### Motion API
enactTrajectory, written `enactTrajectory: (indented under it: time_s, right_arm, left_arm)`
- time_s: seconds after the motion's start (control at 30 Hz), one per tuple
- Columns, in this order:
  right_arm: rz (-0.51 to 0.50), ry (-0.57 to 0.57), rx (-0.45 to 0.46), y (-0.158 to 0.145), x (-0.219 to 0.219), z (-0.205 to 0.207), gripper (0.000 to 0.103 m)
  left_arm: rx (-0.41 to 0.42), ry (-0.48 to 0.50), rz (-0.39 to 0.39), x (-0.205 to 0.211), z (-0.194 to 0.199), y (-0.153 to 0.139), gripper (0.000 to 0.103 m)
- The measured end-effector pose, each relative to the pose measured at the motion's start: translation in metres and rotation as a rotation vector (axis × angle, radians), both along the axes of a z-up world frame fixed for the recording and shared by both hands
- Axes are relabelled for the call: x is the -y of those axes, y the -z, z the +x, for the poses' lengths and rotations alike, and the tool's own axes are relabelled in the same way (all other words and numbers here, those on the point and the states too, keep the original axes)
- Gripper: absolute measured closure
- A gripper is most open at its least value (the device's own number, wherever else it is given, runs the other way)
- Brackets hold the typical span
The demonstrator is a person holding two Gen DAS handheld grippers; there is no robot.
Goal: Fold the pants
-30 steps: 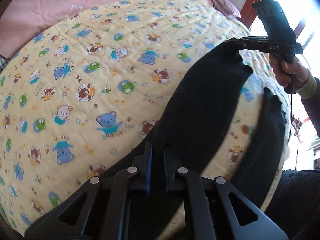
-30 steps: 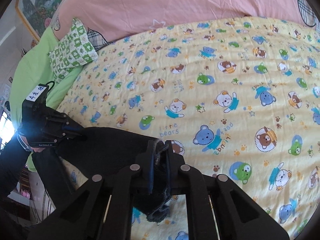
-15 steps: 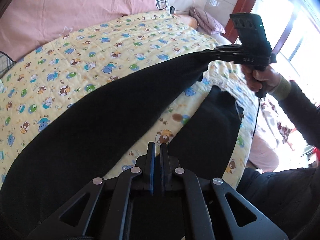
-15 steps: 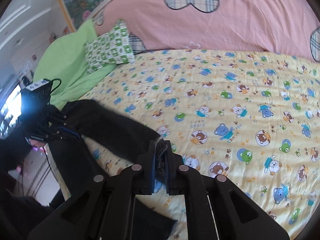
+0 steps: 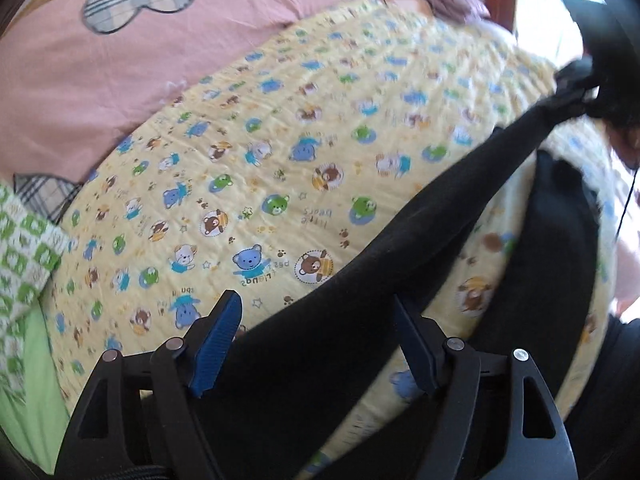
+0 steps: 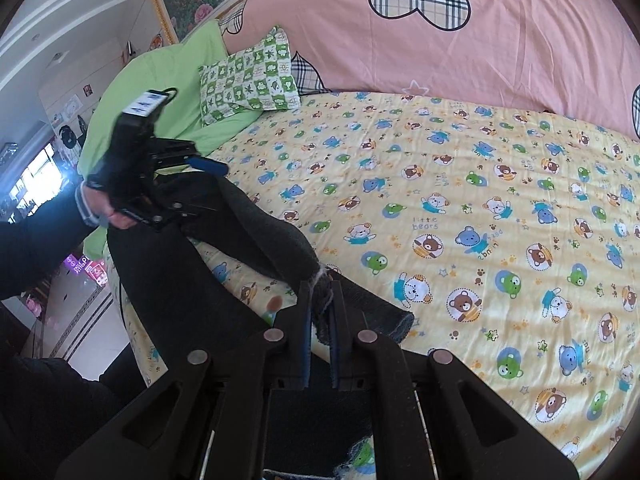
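Black pants [image 5: 420, 248] lie across the near edge of the yellow bear-print quilt [image 5: 280, 140]. One leg stretches taut up to my right gripper [image 5: 576, 92] at the upper right, and the other leg [image 5: 560, 264] lies beside it. My left gripper [image 5: 316, 320] is opening its jaws wide. The black cloth passes below and between the blue pads [image 5: 218, 332], which do not press on it. In the right wrist view my right gripper [image 6: 320, 300] is shut on the frayed hem of the pants [image 6: 256, 224], and my left gripper [image 6: 208, 188] stands open over the far end of the leg.
A pink duvet with plaid hearts [image 6: 440, 40] covers the back of the bed. A green-checked pillow [image 6: 248, 76] and a green sheet [image 6: 160, 80] lie at the left. The bed's edge drops to a tiled floor [image 6: 80, 320]. A person's dark sleeve [image 6: 36, 248] is nearby.
My left gripper has gone from shut on the black cloth to wide open and has let it go. The right gripper kept its hold on the hem and rose a little.
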State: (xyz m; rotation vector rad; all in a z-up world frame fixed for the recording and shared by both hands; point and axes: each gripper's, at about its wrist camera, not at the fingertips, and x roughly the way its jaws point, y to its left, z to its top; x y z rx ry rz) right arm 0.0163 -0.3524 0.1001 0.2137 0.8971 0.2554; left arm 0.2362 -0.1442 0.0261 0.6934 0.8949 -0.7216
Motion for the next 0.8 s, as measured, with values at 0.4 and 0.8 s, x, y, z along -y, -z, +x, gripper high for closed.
enactTrajectory:
  time_s: [0.4,0.8]
  right_arm:
    - [-0.053,0.028,0.004,-0.006,0.007,0.006,0.095]
    - [-0.11,-0.004,-0.001,-0.01,-0.004,-0.029,0.095]
  left_arm:
    - [-0.065,-0.009,-0.018,-0.01,-0.027,-0.008,0.098]
    - [-0.135,-0.043,-0.134,-0.009,-0.114,-0.014,0.098]
